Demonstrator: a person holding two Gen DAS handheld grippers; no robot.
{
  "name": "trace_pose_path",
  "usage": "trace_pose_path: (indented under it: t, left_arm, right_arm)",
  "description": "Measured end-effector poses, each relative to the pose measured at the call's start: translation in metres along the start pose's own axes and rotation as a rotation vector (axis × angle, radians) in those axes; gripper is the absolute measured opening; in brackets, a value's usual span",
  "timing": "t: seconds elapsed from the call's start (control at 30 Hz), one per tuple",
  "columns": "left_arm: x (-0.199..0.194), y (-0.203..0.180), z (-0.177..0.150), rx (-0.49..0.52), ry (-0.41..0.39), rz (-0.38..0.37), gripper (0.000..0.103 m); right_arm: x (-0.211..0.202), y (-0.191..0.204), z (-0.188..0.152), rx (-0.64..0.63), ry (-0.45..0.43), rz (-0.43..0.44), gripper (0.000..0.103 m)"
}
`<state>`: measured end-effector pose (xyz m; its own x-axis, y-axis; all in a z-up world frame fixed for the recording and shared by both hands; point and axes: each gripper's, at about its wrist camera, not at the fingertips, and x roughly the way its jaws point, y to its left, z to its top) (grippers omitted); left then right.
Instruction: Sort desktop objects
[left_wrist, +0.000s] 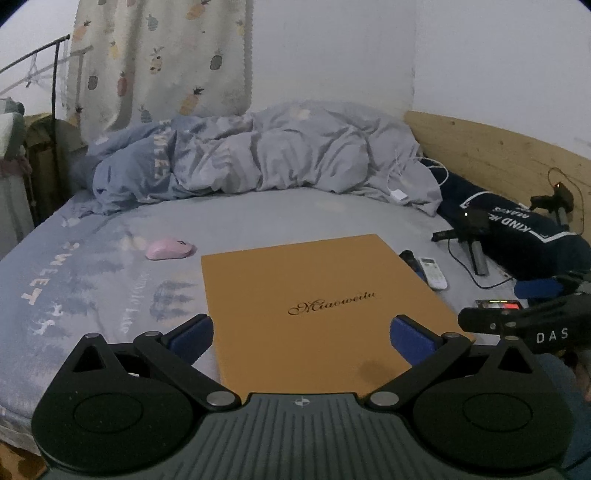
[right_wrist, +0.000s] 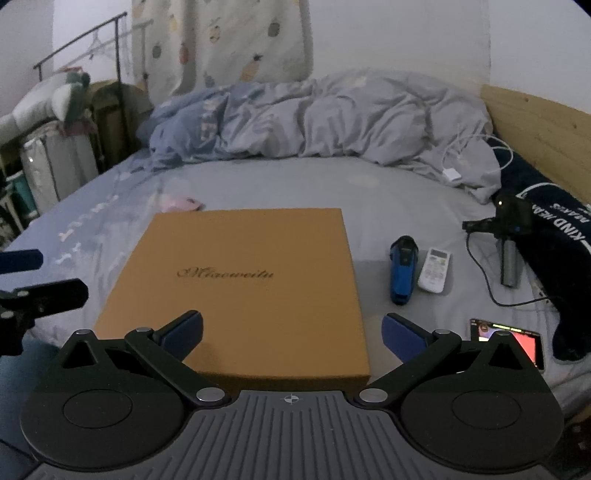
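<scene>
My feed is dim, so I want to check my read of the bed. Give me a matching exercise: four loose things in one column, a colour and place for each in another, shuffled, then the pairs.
Things:
1. mouse
2. box
3. remote
4. phone

Descriptions:
A. orange, flat in the middle of the bed
B. white, right of the box, beside a blue and black device
C. pink, left of the box's far corner
D. screen lit red, near the bed's right front edge

Pairs: 1-C, 2-A, 3-B, 4-D
</scene>
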<state>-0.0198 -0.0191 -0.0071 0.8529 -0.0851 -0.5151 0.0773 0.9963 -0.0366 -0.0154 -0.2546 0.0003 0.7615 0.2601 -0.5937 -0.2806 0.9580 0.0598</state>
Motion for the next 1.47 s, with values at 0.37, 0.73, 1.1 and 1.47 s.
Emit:
trace_pose_path:
  t: [0.37, 0.73, 1.1, 1.47]
  left_arm:
    - [-0.0073, 0.0020, -0.0043, 0.001, -0.032, 0.002, 0.103]
    - [-0.0072, 0.0025, -0.0046, 0.003, -0.034, 0.030, 0.103]
    - [-0.0075, 0.0055, -0.0058, 0.001, -0.019, 0.005, 0.103]
    - [-0.0071, 0.0045, -0.0073, 0.007, -0.021, -0.006, 0.103]
  right_arm:
    - [-0.0064, 0.0041, -0.0006, -0.006, -0.013, -0.006, 0.103]
    - [-0.0040, 0.0038, 0.0001, -0.008, -0.005, 0.002, 0.103]
    - [-0.0033, 0.0064, -0.0016, -0.009, 0.001, 0.007, 0.103]
    - [-0.0037, 0.0076, -0.0025, -0.008, 0.001, 0.012, 0.103]
